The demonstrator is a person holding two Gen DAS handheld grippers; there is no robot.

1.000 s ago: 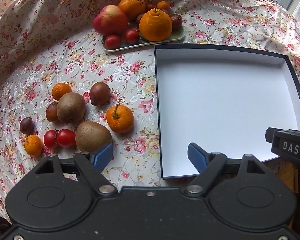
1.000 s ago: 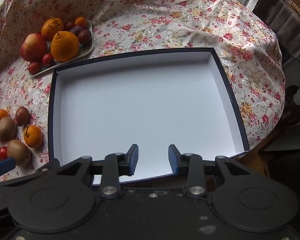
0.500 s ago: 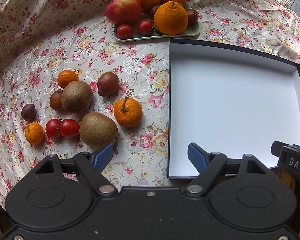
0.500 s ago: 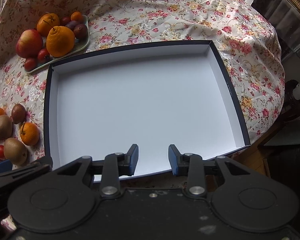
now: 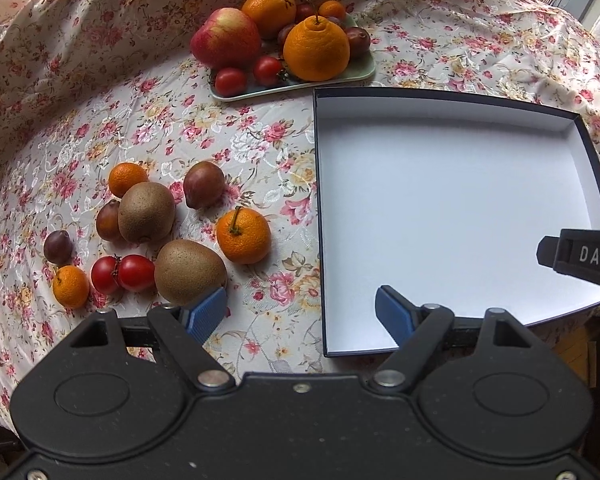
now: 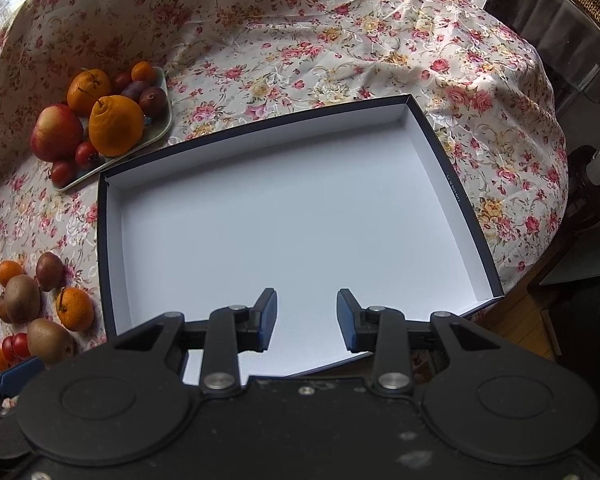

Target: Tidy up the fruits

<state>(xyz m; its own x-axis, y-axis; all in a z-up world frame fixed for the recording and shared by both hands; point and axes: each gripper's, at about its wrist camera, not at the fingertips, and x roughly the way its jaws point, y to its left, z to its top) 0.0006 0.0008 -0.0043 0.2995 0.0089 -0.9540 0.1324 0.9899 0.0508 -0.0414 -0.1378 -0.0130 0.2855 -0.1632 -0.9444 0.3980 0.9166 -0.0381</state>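
The loose fruit lies in a cluster on the table, left of the box [image 5: 452,208] and near the table's front edge: two kiwis [image 5: 190,272], a stemmed mandarin [image 5: 243,235], two small tomatoes [image 5: 136,273] touching each other, small mandarins [image 5: 70,286] and dark plums [image 5: 204,184]. More fruit is piled on a tray [image 5: 364,74] near the table's far edge, just beyond the box's far left corner: an apple [image 5: 225,38], two large oranges [image 5: 316,50], tomatoes and plums.

The box is shallow, dark-rimmed, white inside and empty.

The left gripper [image 5: 302,314] is wide open and holds nothing; it hovers over the cloth between the fruit cluster and the box's left wall, one pad just beside the nearer kiwi. The right gripper [image 6: 307,318] is about half open, holds nothing, and hovers over the box's front part.

Handling, as judged:
- Kiwis: moderately firm, fuzzy skin grips well. Take hold across the short axis.
- Mandarins: soft rind, round, liable to roll. Close at the widest girth, clear of the stem.
- Tomatoes and plums: smooth, slippery, easily bruised. Close lightly; separate the touching pair first.
- All pieces are light.
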